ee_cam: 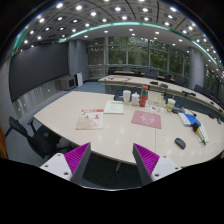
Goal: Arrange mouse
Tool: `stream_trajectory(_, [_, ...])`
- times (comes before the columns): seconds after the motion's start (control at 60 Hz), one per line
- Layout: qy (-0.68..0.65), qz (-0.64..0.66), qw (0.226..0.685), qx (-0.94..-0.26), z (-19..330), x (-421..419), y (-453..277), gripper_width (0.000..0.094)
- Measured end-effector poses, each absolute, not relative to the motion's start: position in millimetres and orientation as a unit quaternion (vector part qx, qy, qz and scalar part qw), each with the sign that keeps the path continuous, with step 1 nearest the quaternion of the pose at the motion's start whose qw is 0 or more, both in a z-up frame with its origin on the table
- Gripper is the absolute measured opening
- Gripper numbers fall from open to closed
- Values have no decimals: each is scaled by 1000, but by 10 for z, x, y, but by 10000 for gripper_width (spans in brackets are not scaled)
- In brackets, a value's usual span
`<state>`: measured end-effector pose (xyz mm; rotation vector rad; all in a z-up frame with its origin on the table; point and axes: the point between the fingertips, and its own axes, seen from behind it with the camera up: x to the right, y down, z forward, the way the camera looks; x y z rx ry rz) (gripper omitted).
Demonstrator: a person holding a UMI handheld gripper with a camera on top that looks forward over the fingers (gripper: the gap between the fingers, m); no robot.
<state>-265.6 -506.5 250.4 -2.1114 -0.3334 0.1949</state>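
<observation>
The two-finger gripper with magenta pads (110, 160) is released and holds nothing, high above the large pale conference table (70, 110). The small dark computer mouse (180, 143) lies well ahead on the table, beyond the pink square mat (147, 119). I judge arranging has not yet started.

Your gripper (112, 165) shows two fingers: each has a magenta pad (76, 158) with fine ribbed lines on its inner face, backed by a white outer plate (57, 166). Dark housing sits between the pads.
</observation>
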Motion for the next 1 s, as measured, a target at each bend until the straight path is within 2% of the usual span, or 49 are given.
stream_trajectory(0.133, [-110,52,467,-876,2301,-2208,-5032,855])
stream_trajectory(0.4, [-45,-23,414,-909,1221,-479,-4795,855])
stream_trajectory(0.55, [-11,-64,406,-912,702,513,-4379,855])
stream_trajectory(0.767, [-8,-81,432,-898,321,1327,-3368,858])
stream_trajectory(1.0, [-13,-70,426,-902,-37,1691,-2517,854])
